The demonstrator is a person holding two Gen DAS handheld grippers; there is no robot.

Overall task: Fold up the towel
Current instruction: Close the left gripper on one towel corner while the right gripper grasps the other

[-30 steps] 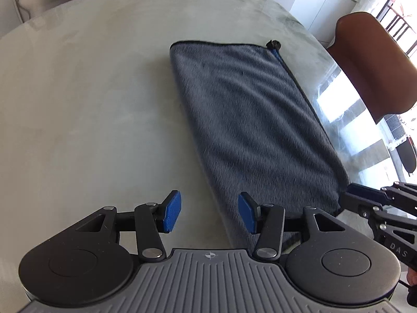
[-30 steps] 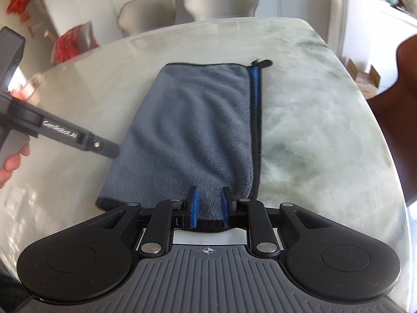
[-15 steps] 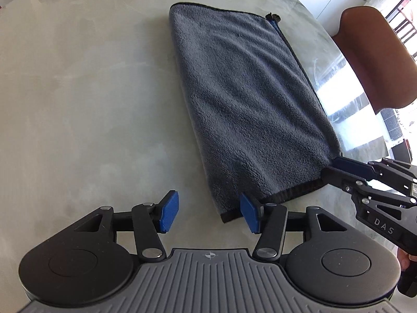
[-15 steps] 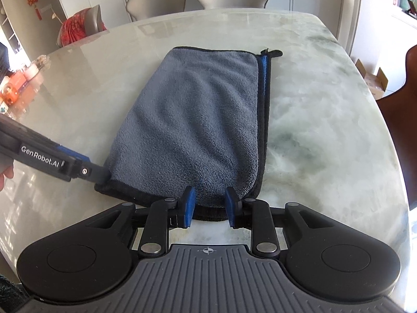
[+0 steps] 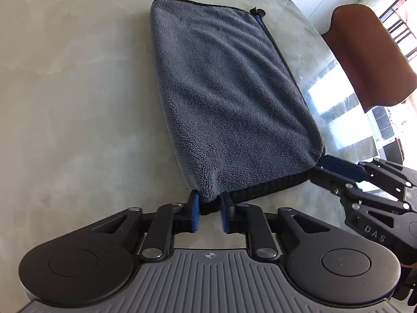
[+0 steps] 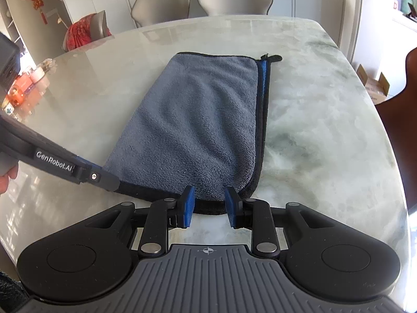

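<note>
A grey towel (image 5: 224,91) with a black hem and blue underside lies folded lengthwise on the marble table (image 5: 78,104); it also shows in the right wrist view (image 6: 198,125). My left gripper (image 5: 209,212) has narrowed its jaws around the towel's near left corner, with a small gap still showing. My right gripper (image 6: 209,207) stands around the near right corner with its jaws partly open, the hem between the pads. Each gripper shows in the other's view: the right one (image 5: 336,169) and the left one (image 6: 104,180).
A brown chair (image 5: 370,57) stands at the table's right side. Two grey chairs (image 6: 203,0) stand at the far end. Jars and small items (image 6: 23,83) sit at the table's left edge. A cardboard box (image 6: 372,83) lies on the floor to the right.
My left gripper has moved right onto the towel's near left corner and narrowed its jaws around it. My right gripper's jaws have opened wider at the near right corner.
</note>
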